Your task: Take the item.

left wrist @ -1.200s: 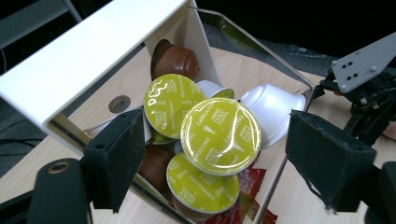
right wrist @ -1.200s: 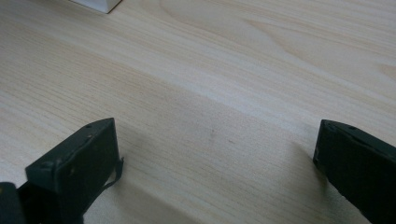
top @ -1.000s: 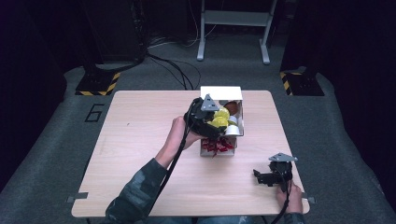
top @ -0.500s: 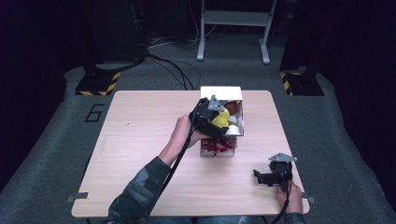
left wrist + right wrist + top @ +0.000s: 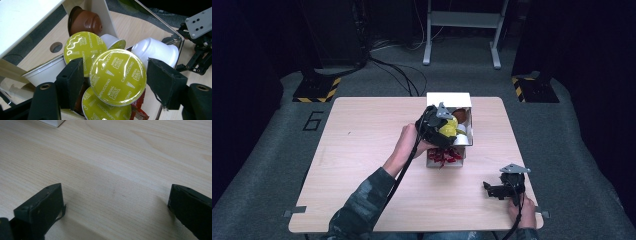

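The left gripper (image 5: 113, 82) is hanging over the white box (image 5: 448, 101) at the far middle of the table (image 5: 362, 150), its jaws having just been closing around a green-lidded capsule (image 5: 117, 76). In the left gripper view the capsule's round foil lid is facing the camera, sitting dead centre between the pads. The left pad, at 9 o'clock from the lid, is reaching the rim or nearly so; the right pad, at 3 o'clock, is standing a sliver off, so I cannot tell whether it is gripping yet. The capsule's axis is running straight along the gripper's line of sight, so the squeeze is coming across its rim. More green lids (image 5: 81, 51), a brown capsule (image 5: 85, 21) at 11 o'clock and a white one (image 5: 155, 51) at 2 o'clock are crowding round it. The right gripper (image 5: 504, 189) is resting well apart at the near right, jaws wide and empty.
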